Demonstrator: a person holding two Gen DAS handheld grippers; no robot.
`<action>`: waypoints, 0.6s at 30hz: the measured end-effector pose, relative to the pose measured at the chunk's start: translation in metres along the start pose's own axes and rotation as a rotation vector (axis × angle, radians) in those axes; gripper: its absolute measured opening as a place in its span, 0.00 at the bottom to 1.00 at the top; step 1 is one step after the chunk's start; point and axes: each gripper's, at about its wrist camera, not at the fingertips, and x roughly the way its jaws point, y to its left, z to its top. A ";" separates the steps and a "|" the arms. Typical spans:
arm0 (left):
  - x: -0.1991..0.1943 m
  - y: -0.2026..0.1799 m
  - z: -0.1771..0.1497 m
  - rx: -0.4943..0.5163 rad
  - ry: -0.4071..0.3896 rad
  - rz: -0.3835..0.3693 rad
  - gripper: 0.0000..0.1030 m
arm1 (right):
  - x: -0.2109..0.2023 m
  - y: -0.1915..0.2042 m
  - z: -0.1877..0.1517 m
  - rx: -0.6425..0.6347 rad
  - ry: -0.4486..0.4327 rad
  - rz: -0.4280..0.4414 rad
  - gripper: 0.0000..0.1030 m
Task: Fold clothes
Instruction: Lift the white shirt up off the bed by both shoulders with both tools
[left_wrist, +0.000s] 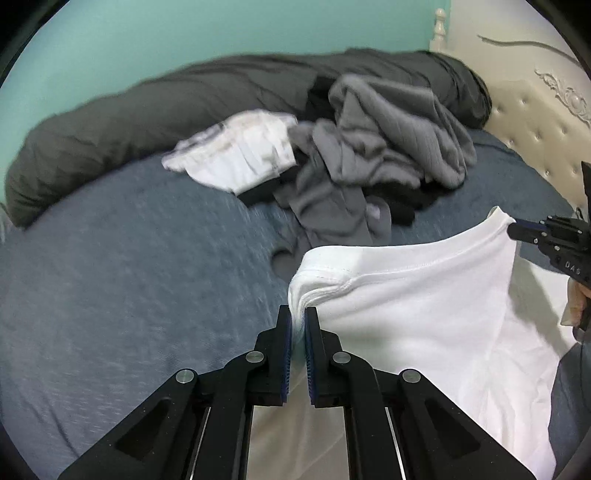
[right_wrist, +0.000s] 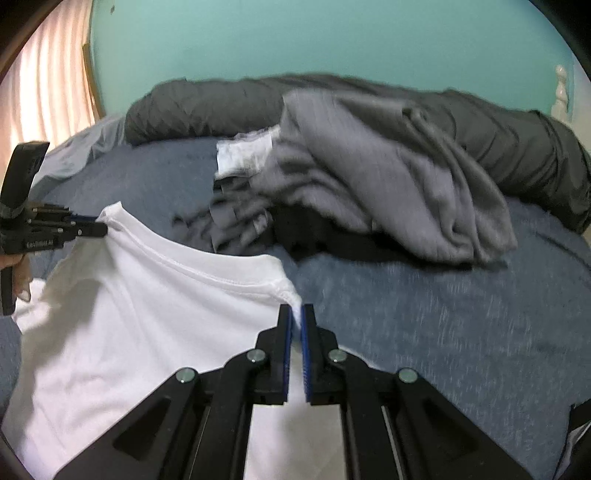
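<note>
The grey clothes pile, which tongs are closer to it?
Probably the right tongs, hedged: the grey clothes pile lies just ahead of them and looms larger. The left tongs sit farther back, pile ahead-right. Both clamp the white shirt.

Shirt (left_wrist: 424, 314) on bed (left_wrist: 129, 277) — clothes pile (left_wrist: 369, 166) behind, rolled duvet (left_wrist: 147, 110) beyond.

Both wrist views looked forward and slightly down along their own fingers, close above the white shirt (left_wrist: 424, 295), toward the clothes pile (left_wrist: 369, 166) beyond it. Each saw the other gripper at the shirt's far corner; shirt and pile were shared.
</note>
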 end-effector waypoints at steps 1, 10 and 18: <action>-0.007 0.000 0.003 -0.001 -0.009 0.002 0.07 | -0.006 0.003 0.006 0.002 -0.018 -0.001 0.04; -0.119 0.001 0.043 0.001 -0.150 0.054 0.06 | -0.110 0.031 0.062 -0.008 -0.187 -0.010 0.04; -0.280 -0.018 0.076 0.021 -0.333 0.102 0.06 | -0.229 0.061 0.114 -0.031 -0.355 -0.025 0.04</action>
